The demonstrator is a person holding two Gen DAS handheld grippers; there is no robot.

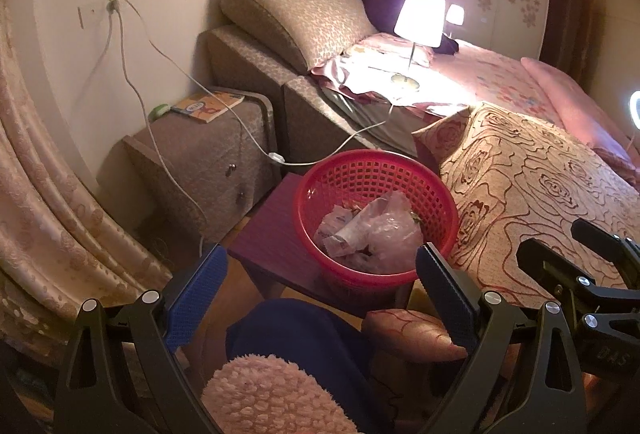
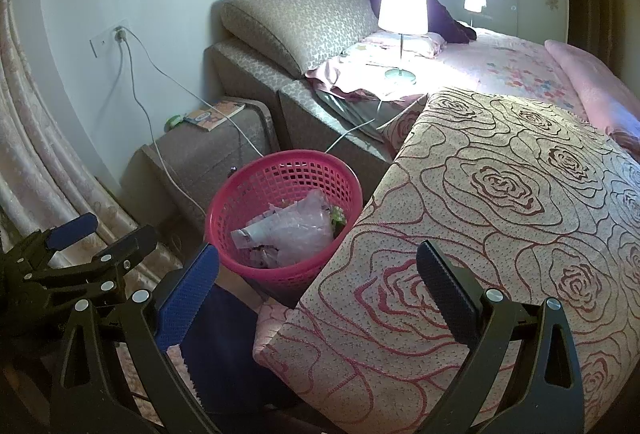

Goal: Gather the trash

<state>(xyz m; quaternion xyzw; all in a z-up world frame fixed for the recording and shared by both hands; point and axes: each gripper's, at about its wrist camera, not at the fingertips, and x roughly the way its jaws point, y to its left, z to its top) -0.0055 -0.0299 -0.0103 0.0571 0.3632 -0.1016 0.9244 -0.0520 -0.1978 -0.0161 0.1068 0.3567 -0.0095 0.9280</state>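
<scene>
My left gripper (image 1: 320, 278) and right gripper (image 2: 318, 274) both stand wide open, holding nothing. The round red plastic mesh basket (image 1: 436, 193) sits on a dark purple stool (image 1: 268, 234) beside the bed, with crumpled clear plastic trash (image 1: 372, 230) inside.

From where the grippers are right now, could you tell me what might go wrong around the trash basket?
1. The red basket sits near the front edge of a small purple stool; a nudge could tip it off.
2. A white lamp cord hangs just behind the rim; a reaching hand-held gripper could snag it and pull the lit lamp on the bed.
3. The plastic wrappers look light and may spill if the basket tilts.
</scene>
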